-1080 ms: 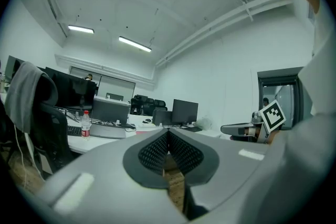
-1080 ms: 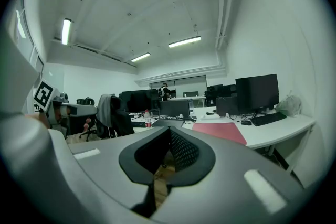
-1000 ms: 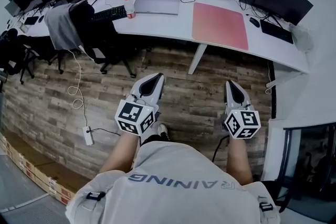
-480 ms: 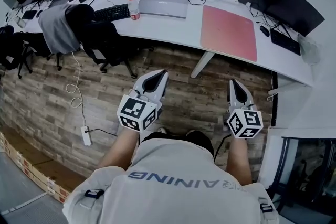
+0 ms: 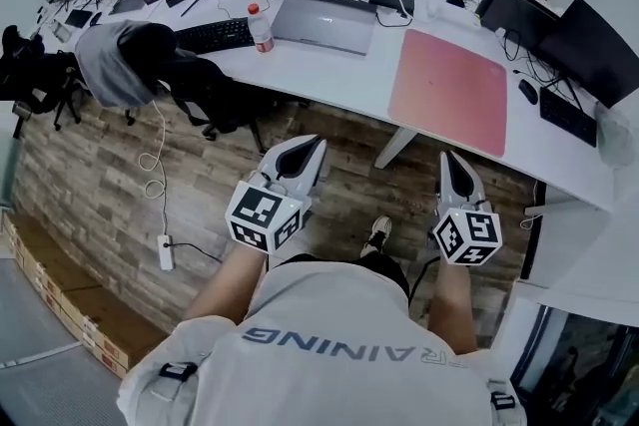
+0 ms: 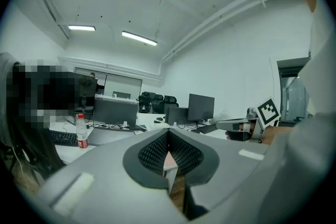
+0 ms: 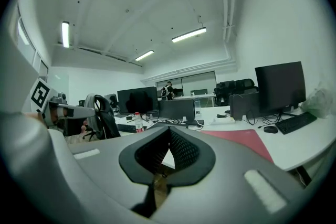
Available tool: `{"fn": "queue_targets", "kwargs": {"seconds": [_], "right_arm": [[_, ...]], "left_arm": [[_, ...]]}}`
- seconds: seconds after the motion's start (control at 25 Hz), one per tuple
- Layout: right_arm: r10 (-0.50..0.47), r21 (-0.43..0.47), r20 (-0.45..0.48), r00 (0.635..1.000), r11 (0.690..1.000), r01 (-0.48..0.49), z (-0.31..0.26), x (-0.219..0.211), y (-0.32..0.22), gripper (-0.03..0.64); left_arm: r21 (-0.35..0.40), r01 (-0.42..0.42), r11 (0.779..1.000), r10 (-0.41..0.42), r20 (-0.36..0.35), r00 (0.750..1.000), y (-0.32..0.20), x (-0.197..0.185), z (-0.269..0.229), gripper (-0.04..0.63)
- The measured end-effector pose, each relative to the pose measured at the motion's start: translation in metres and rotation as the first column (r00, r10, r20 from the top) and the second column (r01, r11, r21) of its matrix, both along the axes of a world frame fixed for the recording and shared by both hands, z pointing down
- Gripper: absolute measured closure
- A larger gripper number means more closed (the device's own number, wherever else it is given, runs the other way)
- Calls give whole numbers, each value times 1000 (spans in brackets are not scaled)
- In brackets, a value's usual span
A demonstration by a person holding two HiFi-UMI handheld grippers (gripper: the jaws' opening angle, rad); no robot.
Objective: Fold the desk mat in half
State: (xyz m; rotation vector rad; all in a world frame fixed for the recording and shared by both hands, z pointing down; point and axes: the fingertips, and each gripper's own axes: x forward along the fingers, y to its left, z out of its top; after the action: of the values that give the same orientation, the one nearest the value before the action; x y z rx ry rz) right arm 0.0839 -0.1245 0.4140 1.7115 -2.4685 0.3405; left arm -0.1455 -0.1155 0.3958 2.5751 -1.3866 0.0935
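Hovering short of the flat desk mat point(image 5: 449, 90), left tongs point(image 5: 311, 148) and right tongs point(image 5: 450, 161) sit closed; both empty.

In the right gripper view the right gripper point(image 7: 169, 131) hides the near edge of the desk mat point(image 7: 239, 140), and in the head view the label on the red-capped bottle point(image 5: 262, 27) is too small to read.

Matt pink desk mat point(image 5: 448, 91), wood-plank floor point(image 5: 110, 180)
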Motion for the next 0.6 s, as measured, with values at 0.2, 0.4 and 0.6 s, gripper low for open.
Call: {"fn": "queue_targets", "kwargs": {"seconds": [0.2,0.4,0.6], "right_arm": [[-45,0,14,999,999,45,-2,47,-62,603],[-59,-18,9,998,998,60,3,99,-117,603],[-108,-75,22,994,991,110,27,120,-153,603]], "left_arm": [[-12,65,998,-65,-12,998,-50,36,-8,595],[-17,116,993,-115,14,993,-93,70,-14,595],[-34,149,988,-148,43,988,-128,101,-5,595]]}}
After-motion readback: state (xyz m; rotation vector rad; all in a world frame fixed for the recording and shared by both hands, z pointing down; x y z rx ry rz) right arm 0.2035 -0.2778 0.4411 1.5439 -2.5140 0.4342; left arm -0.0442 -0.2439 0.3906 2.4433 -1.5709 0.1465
